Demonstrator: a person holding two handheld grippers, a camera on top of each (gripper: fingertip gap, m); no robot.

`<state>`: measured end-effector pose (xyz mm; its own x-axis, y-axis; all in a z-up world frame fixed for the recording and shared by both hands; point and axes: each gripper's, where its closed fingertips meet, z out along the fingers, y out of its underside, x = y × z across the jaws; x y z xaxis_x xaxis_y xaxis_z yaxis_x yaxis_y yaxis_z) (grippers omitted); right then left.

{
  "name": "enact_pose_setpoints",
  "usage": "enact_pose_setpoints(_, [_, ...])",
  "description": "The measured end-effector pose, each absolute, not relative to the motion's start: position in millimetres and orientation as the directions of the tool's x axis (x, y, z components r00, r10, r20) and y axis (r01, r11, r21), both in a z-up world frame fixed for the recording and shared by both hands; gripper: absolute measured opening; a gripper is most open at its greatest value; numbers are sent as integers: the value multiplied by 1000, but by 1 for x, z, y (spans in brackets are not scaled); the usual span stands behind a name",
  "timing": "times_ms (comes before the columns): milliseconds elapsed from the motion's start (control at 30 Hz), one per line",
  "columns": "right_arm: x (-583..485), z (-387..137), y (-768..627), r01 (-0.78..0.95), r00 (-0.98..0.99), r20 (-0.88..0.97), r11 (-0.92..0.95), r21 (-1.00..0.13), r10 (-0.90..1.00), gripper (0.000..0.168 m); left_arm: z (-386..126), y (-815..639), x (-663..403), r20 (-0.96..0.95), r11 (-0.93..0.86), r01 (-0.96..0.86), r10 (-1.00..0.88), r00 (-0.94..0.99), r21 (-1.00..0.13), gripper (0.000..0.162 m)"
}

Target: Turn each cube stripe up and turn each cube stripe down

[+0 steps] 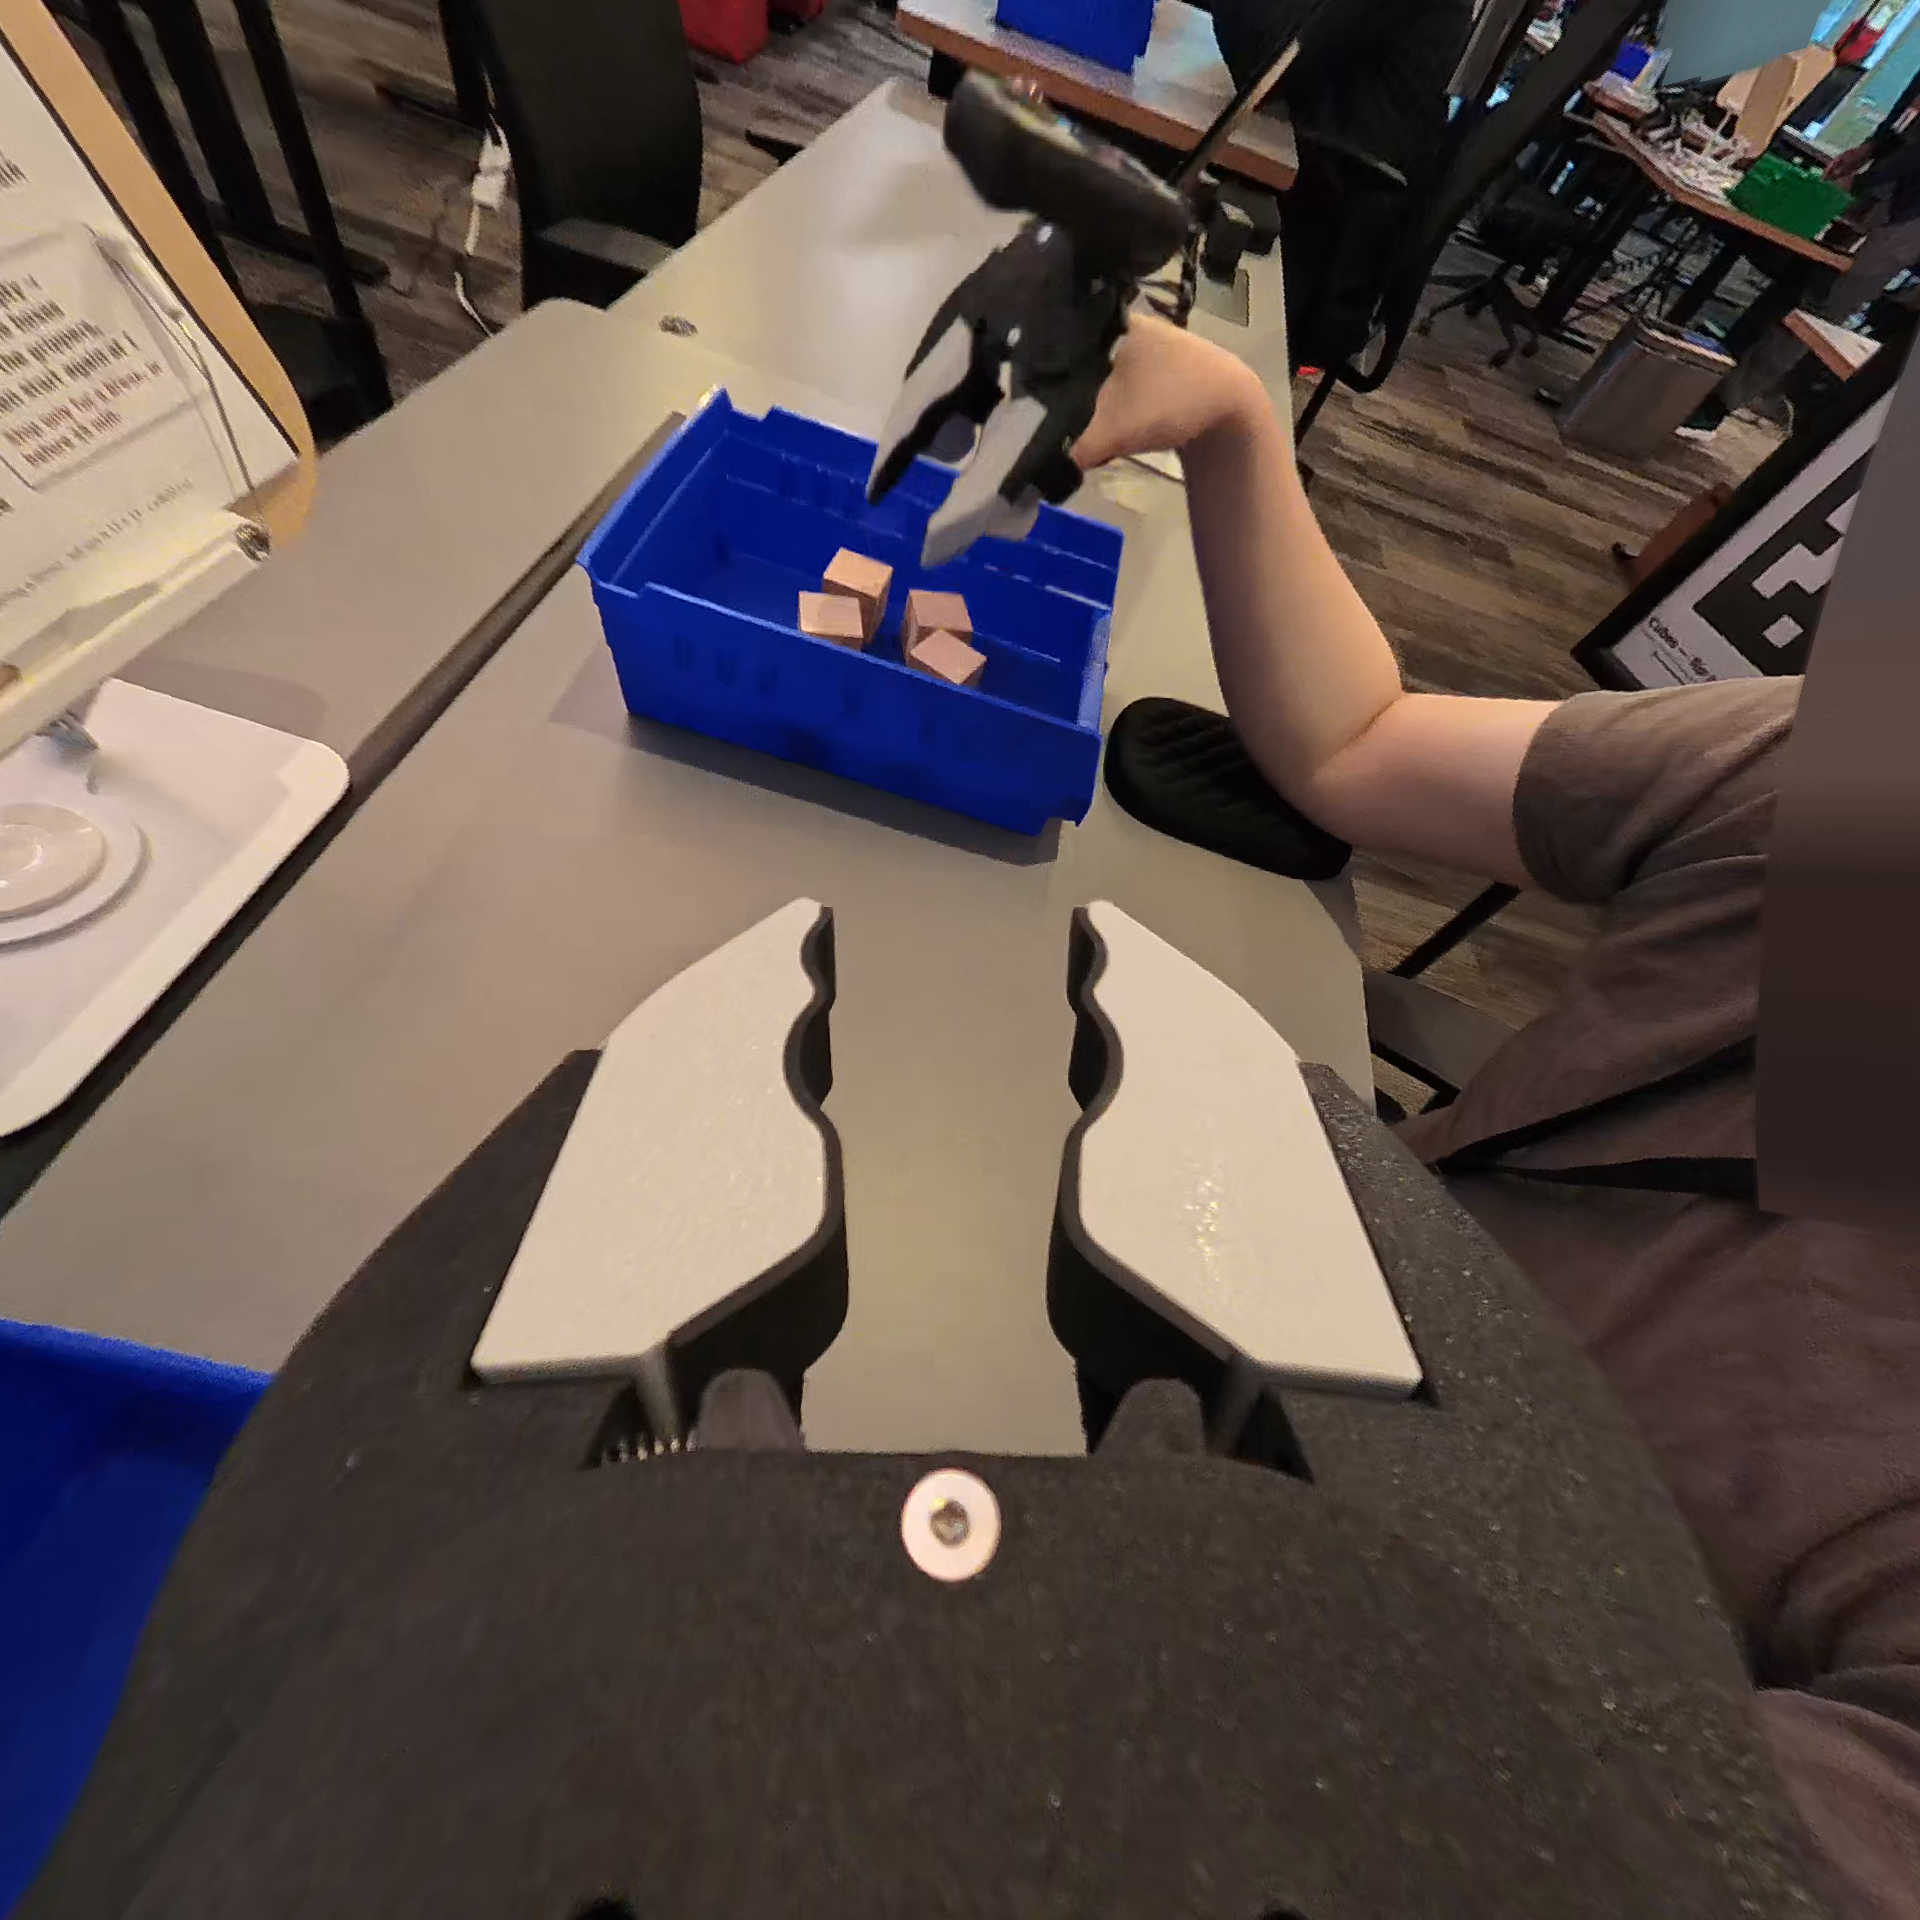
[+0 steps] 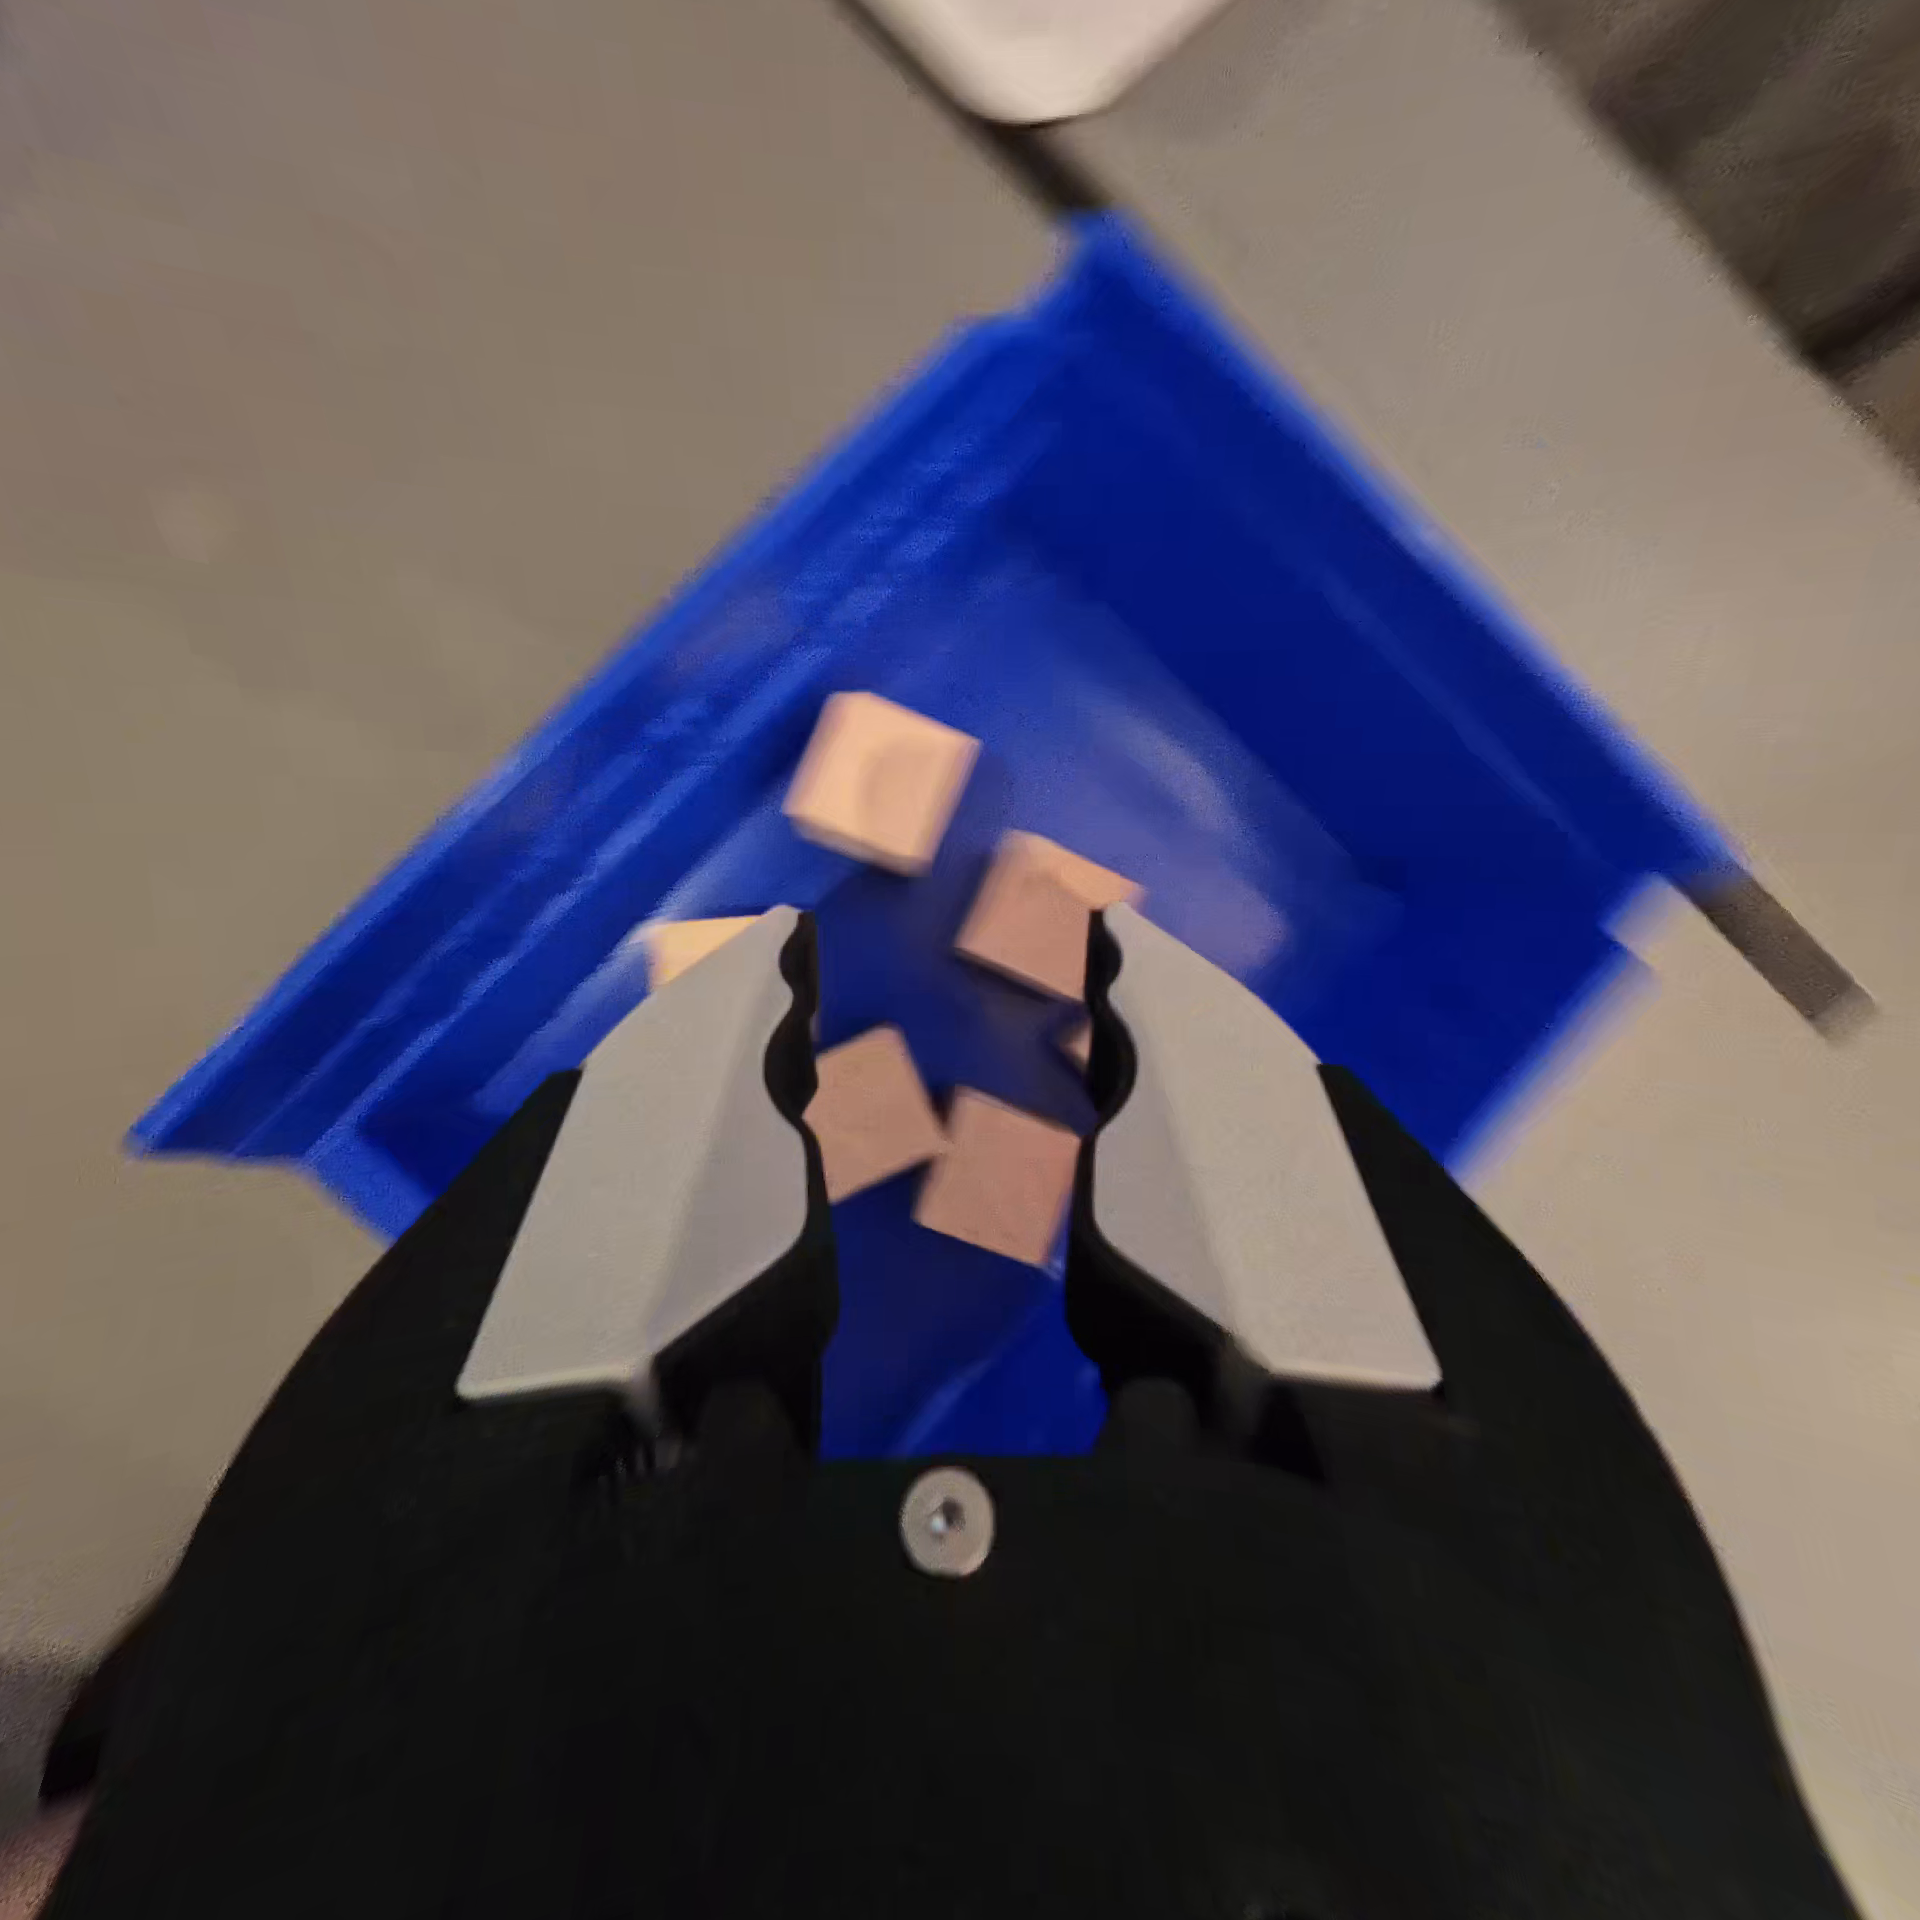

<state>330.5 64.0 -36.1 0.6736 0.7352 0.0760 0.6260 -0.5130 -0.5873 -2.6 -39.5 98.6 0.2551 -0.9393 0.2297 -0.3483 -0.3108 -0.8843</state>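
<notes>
Several small tan wooden cubes lie in a blue bin on the grey table. In the right wrist view the cubes show blurred on the bin floor; no stripe is clear on them. My right gripper is open and empty, hovering over the bin above the cubes; it also shows in the left wrist view, pointing down into the bin. My left gripper is open and empty, held over the bare table well short of the bin.
A white tray with a clear round dish sits at the left, below a sign stand. A black wrist pad lies right of the bin under the person's forearm. Another blue bin corner shows at lower left.
</notes>
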Motion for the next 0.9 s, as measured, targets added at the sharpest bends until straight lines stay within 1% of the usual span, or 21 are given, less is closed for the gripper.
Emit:
enact_pose_setpoints(67, [391, -27, 87, 464, 858, 129, -642, -611, 497, 51, 104, -40, -7, 202, -291, -338, -940, 275, -895, 46])
enact_pose_setpoints(100, [423, -29, 93, 396, 911, 161, -697, -598, 380, 51, 105, -39, -9, 188, -283, -336, -939, 288, -898, 48])
enact_pose_setpoints(133, [446, -36, 94, 344, 938, 172, -740, -578, 302, 50, 105, -37, -10, 177, -277, -335, -937, 301, -900, 51])
enact_pose_setpoints(167, [457, -44, 93, 306, 951, 143, -770, -560, 274, 50, 105, -35, -11, 171, -276, -330, -934, 313, -903, 58])
enact_pose_setpoints(233, [457, -62, 91, 246, 961, 25, -809, -533, 276, 49, 106, -31, -11, 185, -286, -306, -929, 320, -908, 76])
enact_pose_setpoints(300, [452, -79, 90, 210, 961, -59, -850, -484, 271, 47, 108, -27, -11, 191, -282, -286, -932, 309, -916, 76])
enact_pose_setpoints(333, [453, -88, 88, 206, 963, -65, -873, -443, 260, 45, 109, -24, -12, 187, -279, -276, -930, 317, -920, 76])
enact_pose_setpoints(367, [455, -98, 86, 214, 965, -54, -893, -397, 255, 40, 111, -19, -14, 177, -271, -264, -926, 333, -926, 76])
enact_pose_setpoints(400, [455, -107, 82, 230, 964, -50, -909, -349, 263, 29, 113, -15, -17, 161, -260, -253, -921, 354, -932, 75])
enact_pose_setpoints(467, [445, -114, 78, 229, 957, -104, -926, -302, 271, 9, 114, -3, -32, 121, -248, -250, -892, 435, -936, 75])
enact_pose_setpoints(567, [446, -115, 77, 241, 962, -58, -929, -282, 267, 8, 97, 21, -81, 49, -315, -307, -765, 642, -898, 75])
enact_pose_setpoints(600, [446, -115, 77, 241, 963, -50, -930, -279, 265, 8, 88, 28, -104, 26, -363, -324, -699, 714, -874, 72])
enact_pose_setpoints(633, [446, -115, 77, 238, 964, -51, -931, -277, 261, 8, 78, 36, -128, -4, -418, -339, -625, 781, -843, 72])
enact_pose_setpoints(667, [446, -115, 77, 236, 964, -55, -931, -278, 261, 8, 69, 43, -152, -34, -468, -343, -552, 833, -815, 75])
enact_pose_setpoints(700, [446, -115, 77, 236, 963, -60, -931, -279, 263, 8, 61, 49, -177, -63, -511, -335, -476, 877, -792, 73])
enact_pose_setpoints(800, [446, -115, 77, 237, 962, -66, -930, -282, 265, 8, 35, 57, -252, -132, -670, -240, -208, 969, -703, 67])
enact_pose_setpoints(900, [446, -116, 77, 248, 961, -49, -928, -279, 272, 8, 5, 56, -292, -113, -777, -132, -79, 991, -616, 63])
